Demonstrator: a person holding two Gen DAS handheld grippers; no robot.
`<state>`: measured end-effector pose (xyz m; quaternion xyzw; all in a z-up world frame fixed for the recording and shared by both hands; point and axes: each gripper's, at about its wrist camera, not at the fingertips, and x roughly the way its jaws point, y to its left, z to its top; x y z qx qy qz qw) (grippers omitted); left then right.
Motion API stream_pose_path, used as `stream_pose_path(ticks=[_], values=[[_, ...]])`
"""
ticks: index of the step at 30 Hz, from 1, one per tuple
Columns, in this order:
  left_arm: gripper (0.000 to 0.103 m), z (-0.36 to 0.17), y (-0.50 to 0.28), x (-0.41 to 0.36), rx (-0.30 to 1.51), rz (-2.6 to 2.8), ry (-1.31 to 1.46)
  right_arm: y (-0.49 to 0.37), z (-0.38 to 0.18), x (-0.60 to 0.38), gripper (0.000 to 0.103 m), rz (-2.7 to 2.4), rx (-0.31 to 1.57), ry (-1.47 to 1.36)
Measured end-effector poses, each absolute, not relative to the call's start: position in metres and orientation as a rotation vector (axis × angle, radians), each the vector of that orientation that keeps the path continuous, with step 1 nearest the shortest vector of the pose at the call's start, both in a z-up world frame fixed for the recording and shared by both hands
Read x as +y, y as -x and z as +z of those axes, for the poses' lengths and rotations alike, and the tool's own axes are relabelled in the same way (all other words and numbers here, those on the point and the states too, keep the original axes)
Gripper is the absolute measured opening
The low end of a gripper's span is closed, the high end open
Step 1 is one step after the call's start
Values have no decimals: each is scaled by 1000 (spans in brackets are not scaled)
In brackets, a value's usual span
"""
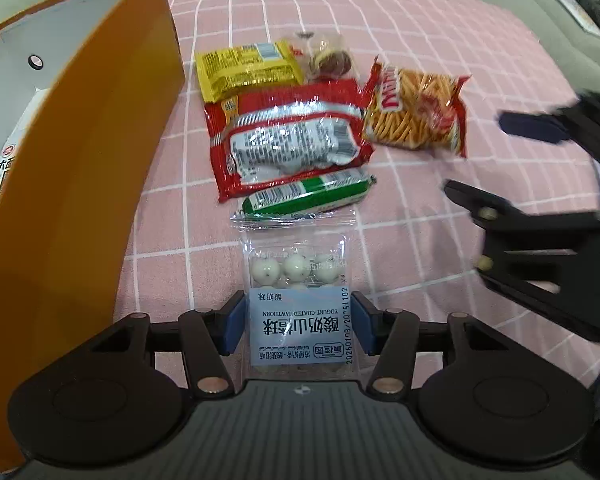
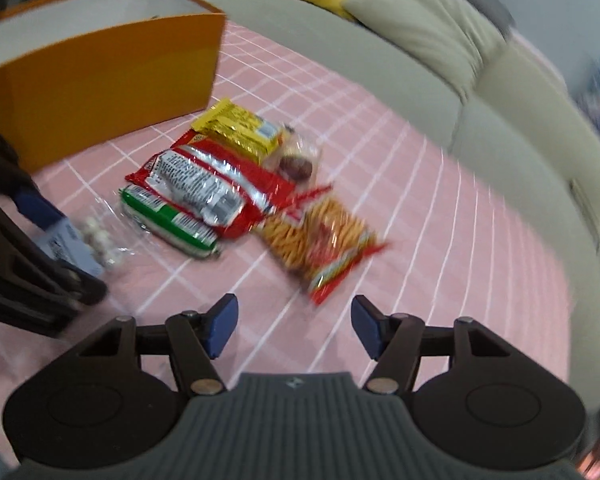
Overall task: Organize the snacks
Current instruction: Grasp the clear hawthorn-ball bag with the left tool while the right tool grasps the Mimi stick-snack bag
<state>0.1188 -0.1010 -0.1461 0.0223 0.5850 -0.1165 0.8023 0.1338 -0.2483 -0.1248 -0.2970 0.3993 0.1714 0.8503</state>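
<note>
A clear packet of white yogurt-coated hawthorn balls [image 1: 296,272] lies on the pink checked cloth, and my left gripper [image 1: 298,318] is shut on its labelled end, one blue pad on each side. The right wrist view shows that same packet [image 2: 96,240] in the left gripper [image 2: 64,248] at the left edge. My right gripper [image 2: 294,320] is open over bare cloth just short of the bag of orange snack sticks [image 2: 320,240]. From the left wrist it appears blurred at the right [image 1: 496,156]. The orange box [image 1: 80,160] stands open to the left.
Beyond the held packet lie a green packet [image 1: 308,196], a red packet [image 1: 288,140], a yellow packet [image 1: 248,68], a small clear pack with a brown snack [image 1: 332,60] and the stick bag [image 1: 416,108]. A packet [image 1: 0,184] lies inside the box. Sofa cushions [image 2: 420,20] border the cloth.
</note>
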Motion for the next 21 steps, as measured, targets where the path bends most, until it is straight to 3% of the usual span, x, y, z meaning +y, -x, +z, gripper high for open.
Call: stream_pose_path(ticks=[4, 8, 14, 18, 21], values=[[62, -129, -119, -95, 1223, -266, -18, -146, -134, -235, 61, 426, 773, 822], [62, -114, -126, -91, 1190, -264, -2, -157, -150, -226, 70, 480, 735, 988], [62, -106, -137, -84, 1171, -245, 15, -177, -165, -224, 71, 484, 771, 1027], [62, -107, -139, -80, 1173, -234, 27, -182, -164, -226, 68, 473, 781, 987], [62, -106, -139, -78, 1176, -229, 36, -188, -162, -229, 60, 472, 822, 917]])
